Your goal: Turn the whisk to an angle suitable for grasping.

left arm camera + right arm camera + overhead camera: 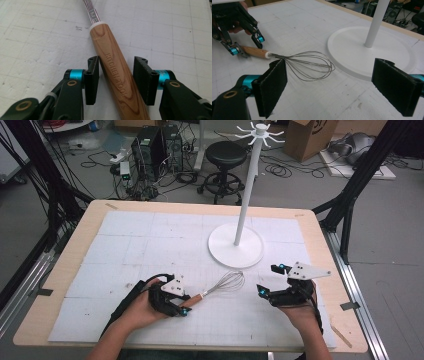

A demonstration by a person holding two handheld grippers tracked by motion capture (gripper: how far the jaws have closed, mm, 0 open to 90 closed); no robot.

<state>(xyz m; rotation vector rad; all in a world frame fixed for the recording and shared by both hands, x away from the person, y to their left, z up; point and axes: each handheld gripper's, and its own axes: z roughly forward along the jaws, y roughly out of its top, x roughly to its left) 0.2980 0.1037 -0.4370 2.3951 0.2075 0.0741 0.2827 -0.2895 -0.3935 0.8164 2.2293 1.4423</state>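
A wire whisk [222,284] with a wooden handle [110,57] lies on the white gridded mat, wires pointing toward the stand. My left gripper [186,303] straddles the handle's end, low over the mat. Its pads [93,80] sit close on either side of the handle with thin gaps, so it is open. The right gripper view shows this gripper [247,45] at the handle too. My right gripper [268,279] hovers right of the whisk's wires [312,66], its jaws spread wide and empty.
A white stand [248,195] with hook arms at its top rises from a round base [225,251] behind the whisk. The mat [140,235] covers a wooden table [85,220]. On the floor beyond are a black stool [226,155], computer towers and a cardboard box.
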